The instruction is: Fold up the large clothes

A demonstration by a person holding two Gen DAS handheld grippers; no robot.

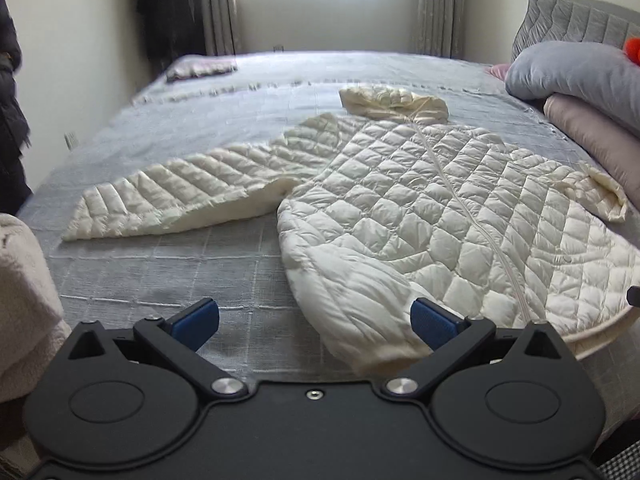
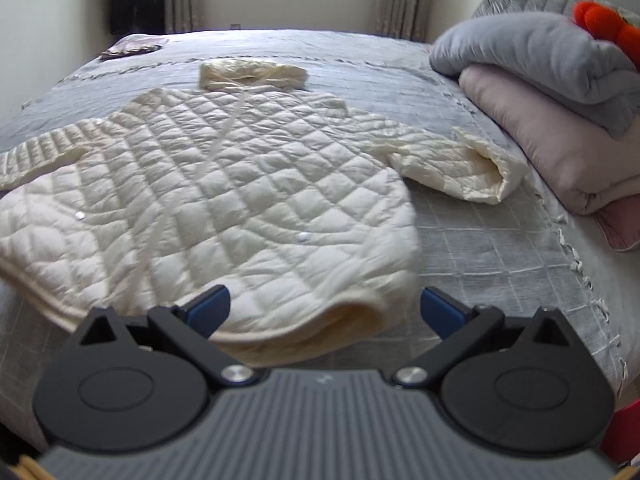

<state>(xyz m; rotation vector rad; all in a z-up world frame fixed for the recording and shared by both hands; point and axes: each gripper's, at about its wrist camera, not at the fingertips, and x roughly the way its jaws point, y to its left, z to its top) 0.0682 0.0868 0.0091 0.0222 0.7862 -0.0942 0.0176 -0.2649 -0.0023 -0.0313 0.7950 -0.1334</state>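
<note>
A cream quilted jacket (image 1: pixel 432 208) lies spread flat on the grey bed, hood at the far end, one sleeve stretched out to the left (image 1: pixel 172 200). It also shows in the right wrist view (image 2: pixel 192 184), with its other sleeve (image 2: pixel 452 160) bent at the right. My left gripper (image 1: pixel 316 320) is open, its jaws on either side of the jacket's lower left hem corner. My right gripper (image 2: pixel 324 308) is open, its jaws on either side of the lower right hem corner. Neither holds anything.
The grey checked bedspread (image 1: pixel 168 272) covers the bed. Stacked grey and pink quilts (image 2: pixel 560 92) lie at the right with an orange toy (image 2: pixel 604 20) on top. A small folded item (image 1: pixel 200 68) lies at the far left corner. A white fluffy cloth (image 1: pixel 20 300) is at my left.
</note>
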